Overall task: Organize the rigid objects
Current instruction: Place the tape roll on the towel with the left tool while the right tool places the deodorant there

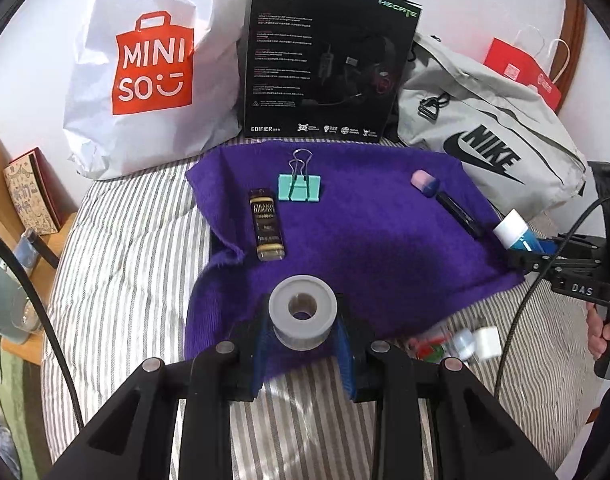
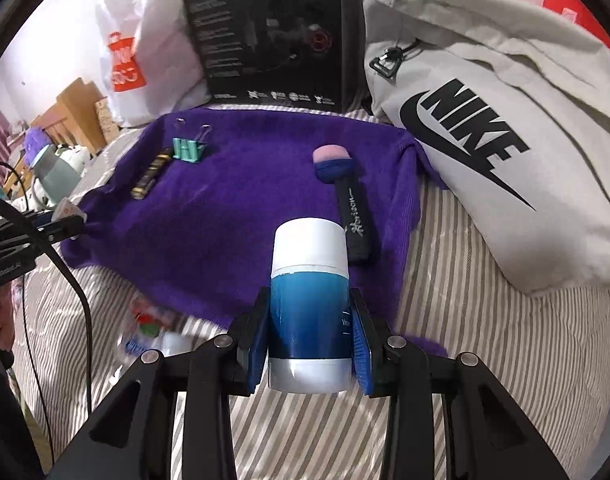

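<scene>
Left gripper (image 1: 303, 344) pinching a grey tape roll (image 1: 303, 310) over the purple cloth's (image 1: 365, 240) near edge; right gripper (image 2: 310, 344) clamping a blue white-capped bottle (image 2: 310, 300), both apparently being carried for placement beside items already laid there

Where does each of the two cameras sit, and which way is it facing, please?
Left wrist: sits behind the left gripper, shut on a tape roll, facing the purple cloth; the right gripper and a hand show at the right edge.
Right wrist: sits behind the right gripper, shut on a blue bottle, facing the same cloth from farther right; the left gripper shows at the left edge.
Shared: cloth, binder clip, black box, grey bag.
</scene>
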Demonstrator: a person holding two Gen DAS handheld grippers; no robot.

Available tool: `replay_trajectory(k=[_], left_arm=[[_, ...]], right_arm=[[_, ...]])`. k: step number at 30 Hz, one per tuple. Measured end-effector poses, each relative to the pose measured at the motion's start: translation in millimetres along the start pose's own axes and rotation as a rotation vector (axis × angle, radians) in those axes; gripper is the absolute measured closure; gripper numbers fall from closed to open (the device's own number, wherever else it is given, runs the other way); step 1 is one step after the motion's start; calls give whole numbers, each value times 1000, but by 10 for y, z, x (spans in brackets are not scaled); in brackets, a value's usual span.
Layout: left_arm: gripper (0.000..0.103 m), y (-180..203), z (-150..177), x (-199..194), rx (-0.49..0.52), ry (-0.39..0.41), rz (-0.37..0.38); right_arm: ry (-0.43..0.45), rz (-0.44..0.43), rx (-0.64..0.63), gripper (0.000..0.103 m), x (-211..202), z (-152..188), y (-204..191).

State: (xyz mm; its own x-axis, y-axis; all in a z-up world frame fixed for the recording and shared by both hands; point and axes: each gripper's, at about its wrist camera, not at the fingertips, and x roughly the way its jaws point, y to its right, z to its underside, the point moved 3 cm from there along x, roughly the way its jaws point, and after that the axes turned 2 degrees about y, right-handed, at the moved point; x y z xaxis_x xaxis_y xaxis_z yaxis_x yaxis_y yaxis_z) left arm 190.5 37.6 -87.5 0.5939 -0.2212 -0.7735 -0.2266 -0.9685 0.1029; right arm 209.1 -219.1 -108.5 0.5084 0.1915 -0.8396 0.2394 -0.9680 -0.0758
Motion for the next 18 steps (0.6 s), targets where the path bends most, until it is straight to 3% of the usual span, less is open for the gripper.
replay_trajectory(k=[18], left_arm=[[75, -156, -146, 485, 5, -57, -6]], right_arm=[[-89, 32, -103, 67, 553, -172, -47]])
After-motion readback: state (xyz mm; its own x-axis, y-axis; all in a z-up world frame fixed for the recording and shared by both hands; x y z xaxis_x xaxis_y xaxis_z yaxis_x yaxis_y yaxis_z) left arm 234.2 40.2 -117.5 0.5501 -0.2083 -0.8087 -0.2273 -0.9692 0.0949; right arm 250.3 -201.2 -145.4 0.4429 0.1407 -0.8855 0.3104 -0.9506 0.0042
